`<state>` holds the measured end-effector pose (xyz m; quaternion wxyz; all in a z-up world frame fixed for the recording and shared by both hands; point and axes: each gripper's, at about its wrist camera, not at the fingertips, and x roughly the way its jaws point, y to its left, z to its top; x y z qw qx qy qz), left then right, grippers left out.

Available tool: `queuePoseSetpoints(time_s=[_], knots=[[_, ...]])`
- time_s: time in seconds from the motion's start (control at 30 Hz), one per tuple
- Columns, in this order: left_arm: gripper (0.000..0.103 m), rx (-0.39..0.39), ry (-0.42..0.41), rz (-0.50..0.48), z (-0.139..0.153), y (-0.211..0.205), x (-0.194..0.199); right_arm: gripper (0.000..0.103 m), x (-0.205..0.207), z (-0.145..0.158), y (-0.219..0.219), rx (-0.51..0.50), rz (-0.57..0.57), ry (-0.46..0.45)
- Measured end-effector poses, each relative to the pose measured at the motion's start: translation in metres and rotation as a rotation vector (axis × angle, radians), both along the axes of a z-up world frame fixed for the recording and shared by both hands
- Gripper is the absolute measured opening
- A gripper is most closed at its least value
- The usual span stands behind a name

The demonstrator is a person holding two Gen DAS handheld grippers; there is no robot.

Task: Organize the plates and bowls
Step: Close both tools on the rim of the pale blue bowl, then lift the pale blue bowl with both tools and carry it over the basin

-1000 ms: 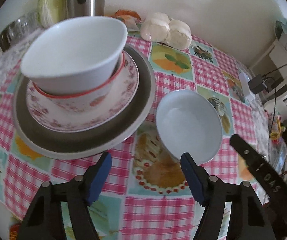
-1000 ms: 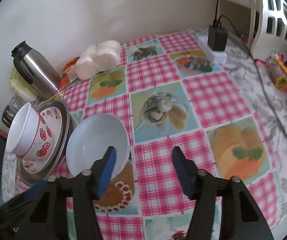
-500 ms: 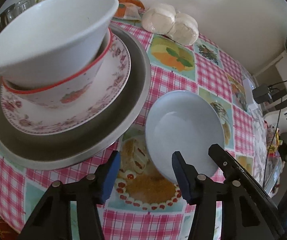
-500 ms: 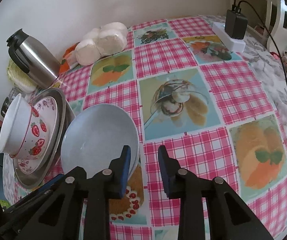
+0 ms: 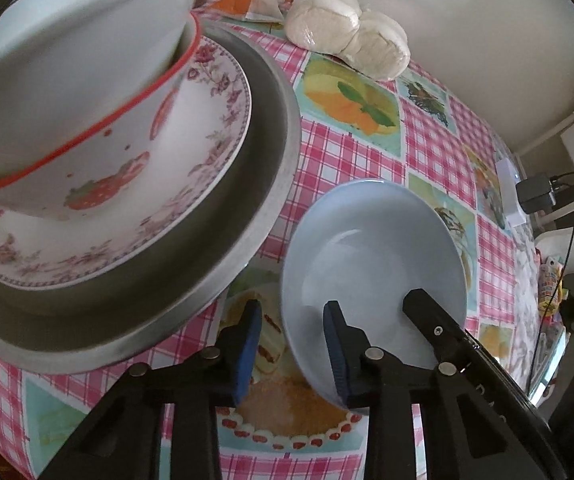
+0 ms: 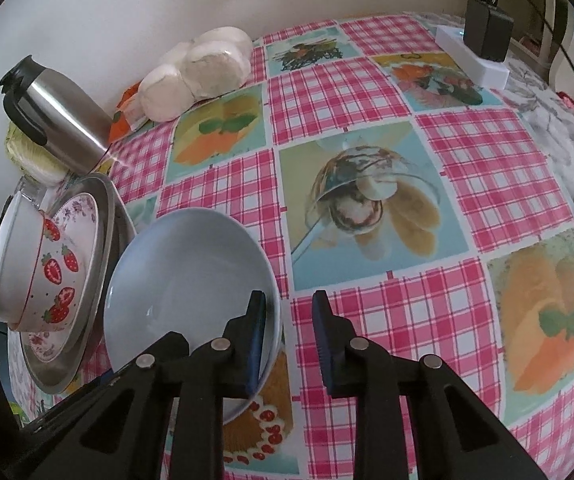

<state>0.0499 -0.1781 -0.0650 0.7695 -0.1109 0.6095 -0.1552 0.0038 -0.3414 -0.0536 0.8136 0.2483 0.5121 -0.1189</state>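
A pale blue bowl (image 5: 371, 248) sits on the checked tablecloth; it also shows in the right wrist view (image 6: 191, 276). My left gripper (image 5: 293, 344) straddles its near-left rim, jaws partly closed with a gap. My right gripper (image 6: 289, 338) straddles its right rim, one finger inside, jaws partly closed and not pinching. Left of the bowl is a stack: grey metal plate (image 5: 263, 184), floral plate (image 5: 211, 136), strawberry bowl (image 5: 99, 160) and white bowl (image 5: 79, 36) on top. The stack also shows in the right wrist view (image 6: 47, 272).
A steel thermos (image 6: 55, 112) and wrapped white buns (image 6: 203, 68) stand by the wall. A power strip with charger (image 6: 483, 44) lies at the far right. Snack packets (image 5: 551, 284) lie near the table's right edge.
Both grippers moved in to the blue bowl and their jaws narrowed around its rim. The left view came lower and closer to the stack.
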Motion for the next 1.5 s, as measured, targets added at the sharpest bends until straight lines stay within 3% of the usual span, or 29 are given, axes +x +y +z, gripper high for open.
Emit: queuePoseSetpoints(time_s=[0.37,1.17,1.4,1.5], knots=[[0.029,-0.01,-0.029,0.0,-0.001,0.001,0.005,0.025,0.01,-0.006,0.0,0.04,0.002,-0.033],[0.026,-0.084,0.025,-0.058,-0.004,-0.008,0.002,0.025,-0.009,0.0,-0.014,0.018,-0.026,-0.015],[0.019,-0.093,0.018,-0.079,-0.003,-0.008,0.002,0.025,-0.007,-0.007,-0.01,0.063,-0.009,-0.02],[0.017,-0.104,0.023,-0.074,-0.003,-0.006,0.004,0.016,-0.006,-0.006,-0.007,0.064,0.007,-0.022]])
